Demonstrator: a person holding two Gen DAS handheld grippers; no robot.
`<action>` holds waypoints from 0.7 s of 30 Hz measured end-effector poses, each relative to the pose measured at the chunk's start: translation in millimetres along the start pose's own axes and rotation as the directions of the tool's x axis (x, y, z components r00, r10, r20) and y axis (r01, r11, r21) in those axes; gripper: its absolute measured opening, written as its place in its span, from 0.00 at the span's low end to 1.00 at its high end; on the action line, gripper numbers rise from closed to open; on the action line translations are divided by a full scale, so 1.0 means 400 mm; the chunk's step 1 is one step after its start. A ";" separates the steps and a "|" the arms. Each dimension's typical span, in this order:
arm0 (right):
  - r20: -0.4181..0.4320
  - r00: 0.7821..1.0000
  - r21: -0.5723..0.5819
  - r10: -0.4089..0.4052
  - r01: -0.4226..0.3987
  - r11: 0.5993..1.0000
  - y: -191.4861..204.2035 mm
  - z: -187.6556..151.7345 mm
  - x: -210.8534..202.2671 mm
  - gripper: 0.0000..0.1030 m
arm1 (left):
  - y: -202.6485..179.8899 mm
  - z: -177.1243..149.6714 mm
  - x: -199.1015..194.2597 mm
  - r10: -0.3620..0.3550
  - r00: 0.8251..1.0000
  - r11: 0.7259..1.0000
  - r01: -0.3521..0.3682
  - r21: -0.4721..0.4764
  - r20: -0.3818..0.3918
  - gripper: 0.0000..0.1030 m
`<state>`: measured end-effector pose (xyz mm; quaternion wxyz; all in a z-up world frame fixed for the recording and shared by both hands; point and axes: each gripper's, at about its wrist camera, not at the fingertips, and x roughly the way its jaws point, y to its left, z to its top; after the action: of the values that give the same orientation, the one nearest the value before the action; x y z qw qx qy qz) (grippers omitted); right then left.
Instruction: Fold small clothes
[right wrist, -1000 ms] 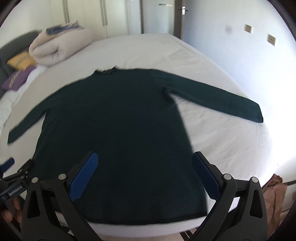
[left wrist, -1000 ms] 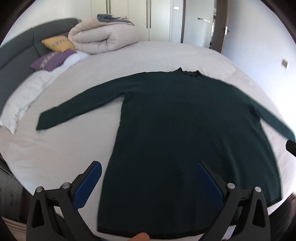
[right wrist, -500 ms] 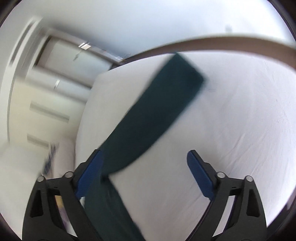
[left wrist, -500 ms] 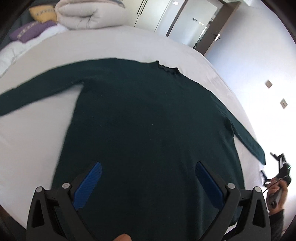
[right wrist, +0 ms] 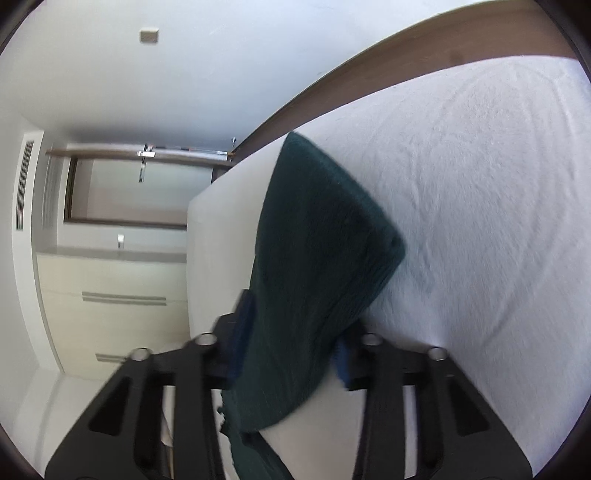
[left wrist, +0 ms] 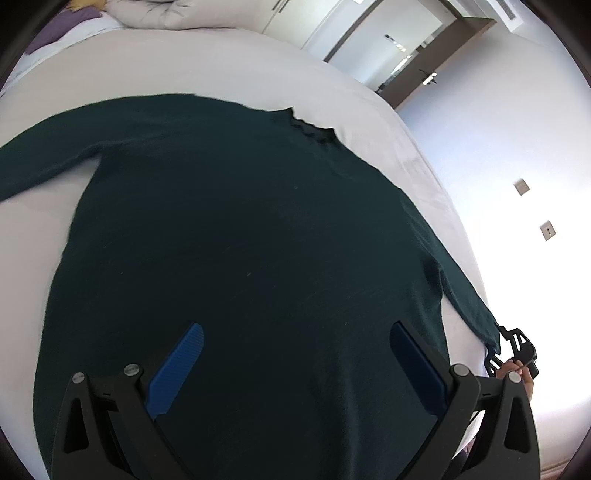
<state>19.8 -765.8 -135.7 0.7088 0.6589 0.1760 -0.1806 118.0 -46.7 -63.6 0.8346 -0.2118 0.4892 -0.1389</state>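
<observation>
A dark green long-sleeved knit top (left wrist: 236,251) lies spread flat on the white bed (left wrist: 229,62), collar toward the far side. My left gripper (left wrist: 295,363) is open and empty above the lower body of the top. My right gripper (right wrist: 291,350) has closed on the end of the top's right sleeve (right wrist: 314,236), whose cuff sticks out past the fingers. In the left wrist view the right gripper (left wrist: 515,349) shows at the sleeve end at the bed's right edge.
A rolled duvet (left wrist: 166,13) and purple pillow (left wrist: 55,29) lie at the bed's far left. A wooden bed frame edge (right wrist: 388,59), wardrobe (right wrist: 110,302) and doorway (left wrist: 417,70) surround the bed. The wall (left wrist: 517,166) is close on the right.
My right gripper moved to the right sleeve end and shut on it. My left gripper moved forward over the top's body and stayed open.
</observation>
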 end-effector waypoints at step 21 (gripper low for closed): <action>0.034 0.965 -0.992 -0.261 0.001 -0.126 0.489 -0.946 0.387 0.06 | -0.096 0.261 0.262 -0.472 0.868 0.878 0.446 -0.174 -0.158 0.88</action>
<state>246.0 -378.9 -67.2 0.9210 -0.0974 0.3772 -0.0005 258.9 -103.3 -79.2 0.7095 -0.3620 0.5123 -0.3210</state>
